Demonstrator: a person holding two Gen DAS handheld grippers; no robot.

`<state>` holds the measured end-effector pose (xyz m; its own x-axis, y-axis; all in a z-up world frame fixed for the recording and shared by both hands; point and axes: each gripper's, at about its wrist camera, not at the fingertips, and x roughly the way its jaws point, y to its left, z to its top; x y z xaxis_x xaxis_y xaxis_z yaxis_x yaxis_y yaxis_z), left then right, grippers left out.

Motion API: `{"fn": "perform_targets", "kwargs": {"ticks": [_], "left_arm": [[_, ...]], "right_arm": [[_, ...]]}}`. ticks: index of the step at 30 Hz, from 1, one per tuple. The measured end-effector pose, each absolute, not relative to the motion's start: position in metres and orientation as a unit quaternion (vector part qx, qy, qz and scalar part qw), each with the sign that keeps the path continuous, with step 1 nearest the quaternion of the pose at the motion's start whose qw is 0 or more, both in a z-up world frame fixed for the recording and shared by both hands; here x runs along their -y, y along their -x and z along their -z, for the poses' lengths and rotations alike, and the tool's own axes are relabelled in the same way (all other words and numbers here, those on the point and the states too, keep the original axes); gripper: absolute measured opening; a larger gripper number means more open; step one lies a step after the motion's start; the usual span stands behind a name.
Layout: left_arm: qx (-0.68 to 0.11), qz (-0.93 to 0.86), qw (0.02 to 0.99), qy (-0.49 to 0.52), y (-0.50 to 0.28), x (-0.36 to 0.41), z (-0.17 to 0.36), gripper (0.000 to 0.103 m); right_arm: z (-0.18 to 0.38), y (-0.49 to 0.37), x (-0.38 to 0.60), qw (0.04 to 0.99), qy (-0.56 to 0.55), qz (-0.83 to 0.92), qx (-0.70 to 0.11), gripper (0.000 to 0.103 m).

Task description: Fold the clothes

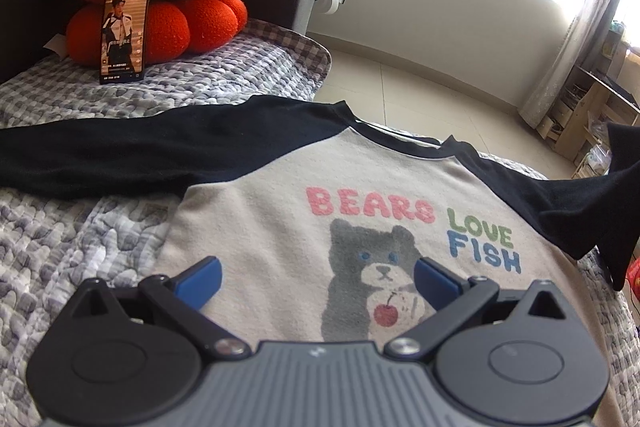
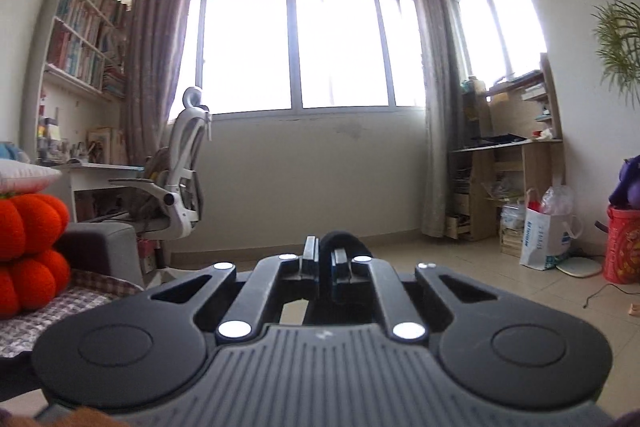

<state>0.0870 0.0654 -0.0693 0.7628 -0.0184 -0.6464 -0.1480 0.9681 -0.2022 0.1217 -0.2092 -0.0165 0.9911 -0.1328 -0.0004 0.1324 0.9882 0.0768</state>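
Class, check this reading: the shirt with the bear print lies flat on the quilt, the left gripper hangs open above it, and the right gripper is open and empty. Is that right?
Not quite. The right gripper is shut on black fabric, as the right wrist view shows. The rest holds: the shirt lies on the quilt, with the left gripper open above it.

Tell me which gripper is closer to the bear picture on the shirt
Left. The left gripper hovers open right over the bear print, its blue fingers either side of it. The right gripper is lifted off to the side, shut on a black sleeve, facing the window.
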Motion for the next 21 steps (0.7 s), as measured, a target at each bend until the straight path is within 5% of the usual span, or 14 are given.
{"fn": "perform_targets", "kwargs": {"ticks": [21], "left_arm": [[-0.313,-0.092,0.942,0.085,-0.09,-0.079,0.062,0.102]], "right_arm": [[0.069,-0.138,0.12,0.97,0.029,-0.115,-0.21,0.008]]}}
